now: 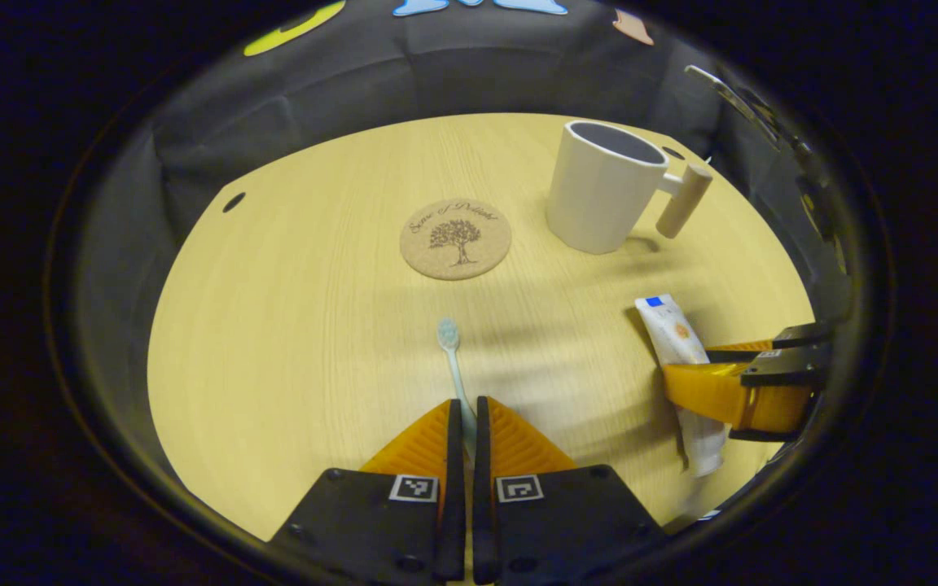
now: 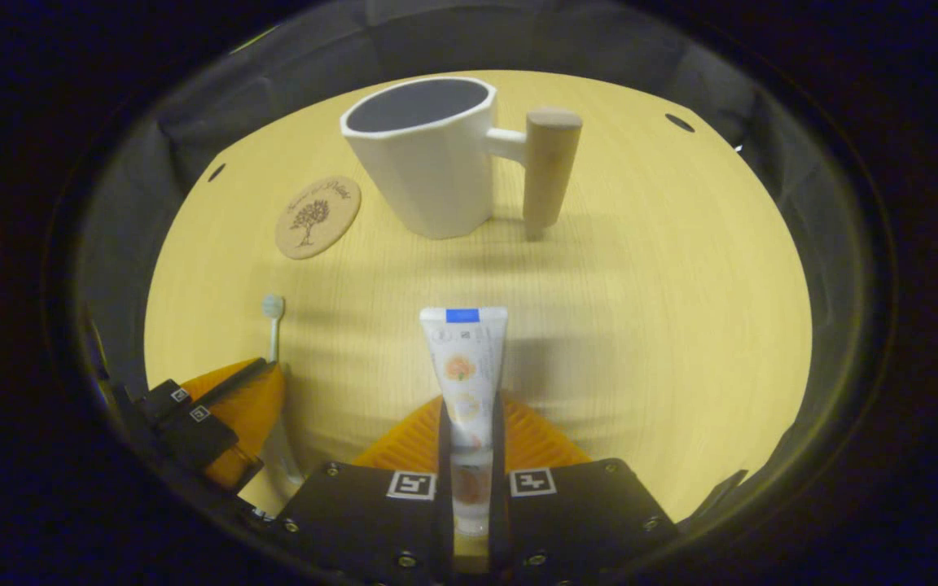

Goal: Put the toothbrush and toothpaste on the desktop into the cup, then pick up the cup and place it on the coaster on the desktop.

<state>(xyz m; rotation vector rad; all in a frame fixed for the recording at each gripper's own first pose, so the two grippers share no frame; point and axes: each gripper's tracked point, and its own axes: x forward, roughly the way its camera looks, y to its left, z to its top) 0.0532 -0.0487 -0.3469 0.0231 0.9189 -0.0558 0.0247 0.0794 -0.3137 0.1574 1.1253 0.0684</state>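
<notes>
- Left gripper view: left gripper [image 1: 466,419] low at the near edge, fingers drawn narrow and pressed on the handle of the toothbrush [image 1: 453,358] from both sides.
- Toothbrush pointing straight ahead out of the fingers, pale bristle head at the far end, over the wooden counter [image 1: 290,325]; cannot tell whether lifted or resting.
- Round cork coaster [image 1: 455,238] beyond the brush head, flat on the counter, tree print on top, well apart from the brush.
- White cup [image 1: 603,187] upright at far right of the coaster, mouth open, wooden peg handle sticking out to the right.
- Toothpaste [image 1: 681,358] at the right, crimped blue-marked end toward the cup, gripped around its middle by the right gripper [image 1: 721,391], which enters from the right edge.
- Right gripper view: right gripper [image 2: 469,431] at the bottom, fingers closed on both sides of the toothpaste [image 2: 463,358], tube slightly pinched between them.
- Tube pointing forward toward the cup [image 2: 428,163], flat end farthest away, near end down between the finger bases.
- Cup standing upright straight ahead, handle at the right, inside dark.
- Coaster [image 2: 317,216] left of the cup, apart from it, lying on the counter [image 2: 664,325].
- Left gripper [image 2: 261,382] at lower left, with the toothbrush [image 2: 273,321] reaching forward out of it, head up toward the coaster.
</notes>
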